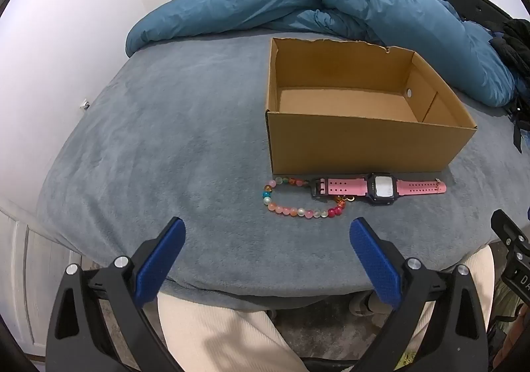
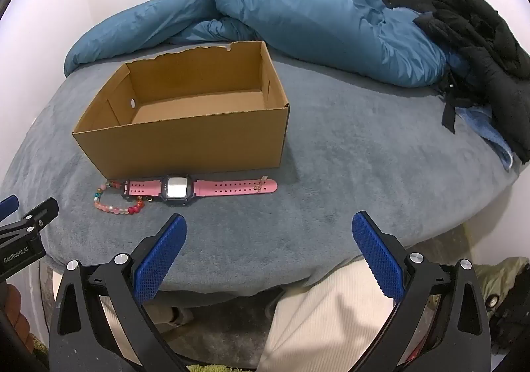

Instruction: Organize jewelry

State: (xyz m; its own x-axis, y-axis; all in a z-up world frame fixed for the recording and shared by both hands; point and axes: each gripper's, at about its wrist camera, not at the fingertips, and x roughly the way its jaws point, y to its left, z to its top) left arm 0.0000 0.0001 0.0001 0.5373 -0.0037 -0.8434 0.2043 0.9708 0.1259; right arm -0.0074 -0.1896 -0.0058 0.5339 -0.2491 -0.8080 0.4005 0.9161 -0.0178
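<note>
A pink-strapped watch [image 1: 381,189] [image 2: 198,188] with a black case lies flat on the grey bed cover, just in front of an open brown cardboard box [image 1: 357,143] [image 2: 185,143]. A multicoloured bead bracelet [image 1: 294,208] [image 2: 116,203] lies at the watch's buckle end, partly under the strap. Nothing shows inside the box. My left gripper [image 1: 267,233] hovers open near the bed's front edge, short of the bracelet. My right gripper [image 2: 269,229] also stands open with nothing between its blue pads, to the right of the watch.
A rumpled blue duvet [image 1: 331,4] [image 2: 298,14] lies behind the box. Dark clothing [image 2: 480,51] is piled at the right. The person's cream-trousered legs [image 1: 225,332] [image 2: 331,312] show below the bed edge [image 1: 265,292]. A white wall stands at the left.
</note>
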